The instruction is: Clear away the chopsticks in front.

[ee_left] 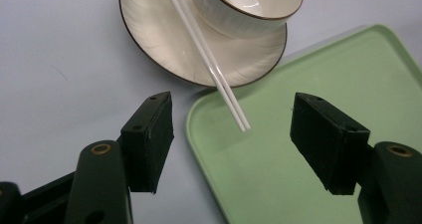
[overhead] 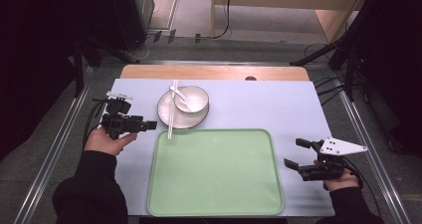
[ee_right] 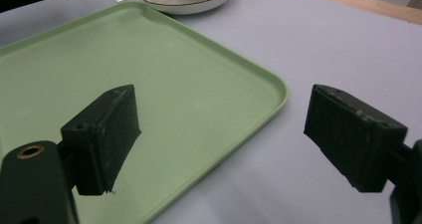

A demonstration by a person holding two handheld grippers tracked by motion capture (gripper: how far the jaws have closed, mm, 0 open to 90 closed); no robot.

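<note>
Between the spread, empty jaws of the left gripper (ee_left: 231,139) hang the tips of two white plastic chopsticks (ee_left: 209,64), resting across a white brown-rimmed plate (ee_left: 154,40) under a matching bowl (ee_left: 249,10), while the right gripper (ee_right: 221,139) gapes beside the pale green tray (ee_right: 149,84).

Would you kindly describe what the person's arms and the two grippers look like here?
Both forearms are covered by black sleeves. The left gripper is black, with a small white piece on top and black cables trailing from it. The right gripper is also black and carries a grey three-cornered plate dotted with small holes. Each has two blocky black jaws on arms with a brass-coloured pivot ring.
</note>
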